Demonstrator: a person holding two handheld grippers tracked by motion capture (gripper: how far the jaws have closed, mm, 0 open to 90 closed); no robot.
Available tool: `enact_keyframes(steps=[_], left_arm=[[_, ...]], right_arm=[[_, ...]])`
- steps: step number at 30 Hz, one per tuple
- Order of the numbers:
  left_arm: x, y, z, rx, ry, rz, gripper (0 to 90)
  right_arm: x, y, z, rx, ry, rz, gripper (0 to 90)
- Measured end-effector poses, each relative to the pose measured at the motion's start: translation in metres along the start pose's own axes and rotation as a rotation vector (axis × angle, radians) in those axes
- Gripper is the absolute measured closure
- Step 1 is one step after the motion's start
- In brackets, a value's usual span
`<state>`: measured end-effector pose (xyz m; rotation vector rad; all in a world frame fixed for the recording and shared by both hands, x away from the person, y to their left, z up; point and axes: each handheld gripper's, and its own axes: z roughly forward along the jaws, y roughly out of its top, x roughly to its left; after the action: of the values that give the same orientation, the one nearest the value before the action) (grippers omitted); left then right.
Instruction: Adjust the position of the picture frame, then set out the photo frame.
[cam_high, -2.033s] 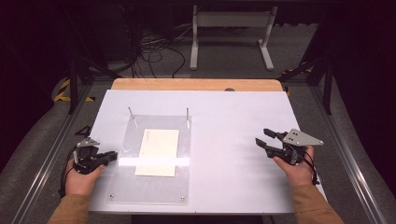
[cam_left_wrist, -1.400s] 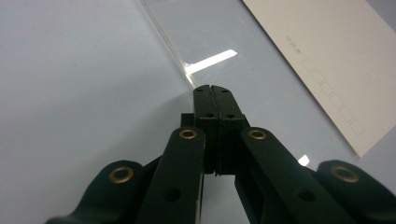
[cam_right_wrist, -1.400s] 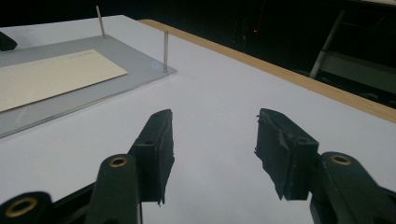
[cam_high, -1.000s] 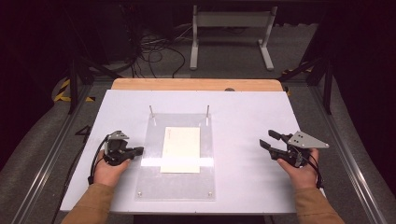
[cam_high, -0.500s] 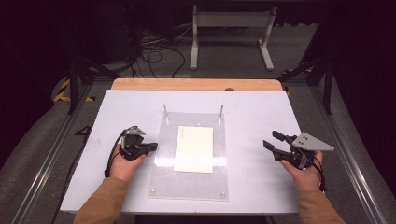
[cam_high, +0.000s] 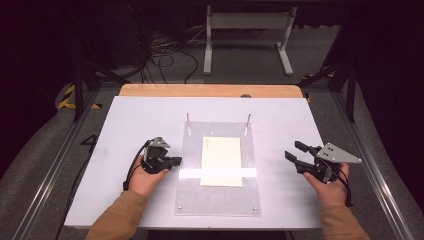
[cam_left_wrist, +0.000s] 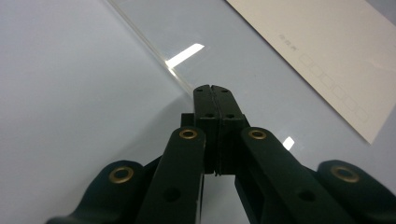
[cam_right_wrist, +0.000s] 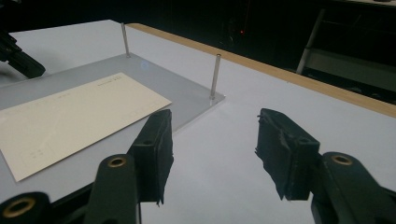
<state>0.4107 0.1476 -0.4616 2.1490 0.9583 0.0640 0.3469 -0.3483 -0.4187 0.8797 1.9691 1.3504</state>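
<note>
— Where's the clear acrylic plate (cam_high: 218, 200)?

— Flat on the white desk (cam_high: 130, 120), near its middle and reaching toward the 6 o'clock edge. A cream printed card (cam_high: 221, 161) lies on it (a row of small boxes is printed near one end, legible only as outlines in the left gripper view). Two thin metal pins (cam_high: 188, 120) stand upright at the plate's 12 o'clock corners.

— And the left tool (cam_high: 176, 161)?

— At 9 o'clock of the plate, jaws pressed together with nothing between them. In its own view the tip sits right at the plate's edge; whether it touches, I cannot tell.

— The right tool (cam_high: 294, 152)?

— At 3 o'clock, well apart from the plate, jaws spread wide and empty, held above the desk by the person's right hand (cam_high: 327, 187).

— Anything beyond?

— A wooden strip (cam_high: 210, 90) along the desk's 12 o'clock edge, then dark floor with cables (cam_high: 165, 52).
</note>
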Motion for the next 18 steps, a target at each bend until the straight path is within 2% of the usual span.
enact_keyframes(steps=[3, 6, 9, 11, 13, 16, 18], left_arm=[[-0.002, 0.002, 0.001, 0.012, 0.001, 0.02, 90.0], [-0.001, 0.003, 0.002, 0.014, -0.019, 0.009, 90.0], [0.001, 0.005, 0.003, 0.01, -0.015, 0.019, 90.0], [0.002, 0.005, 0.004, 0.0, -0.014, 0.007, 89.9], [0.002, 0.004, 0.0, -0.02, -0.009, -0.003, 82.4], [-0.001, 0.004, -0.011, -0.072, 0.019, 0.042, 74.6], [-0.008, 0.004, -0.025, -0.151, 0.025, 0.114, 65.2]], right_arm=[[-0.001, -0.001, -0.002, -0.003, -0.002, 0.003, 45.7], [-0.002, -0.002, -0.007, -0.001, -0.015, 0.011, 45.6], [-0.003, -0.003, -0.008, -0.004, -0.016, 0.012, 45.6], [-0.003, -0.004, -0.008, 0.002, -0.015, 0.016, 45.5], [-0.002, -0.004, -0.008, 0.005, -0.013, 0.014, 45.3], [0.001, 0.0, -0.008, 0.005, -0.003, 0.007, 47.6], [0.004, 0.003, -0.007, -0.007, 0.014, 0.008, 47.9]])
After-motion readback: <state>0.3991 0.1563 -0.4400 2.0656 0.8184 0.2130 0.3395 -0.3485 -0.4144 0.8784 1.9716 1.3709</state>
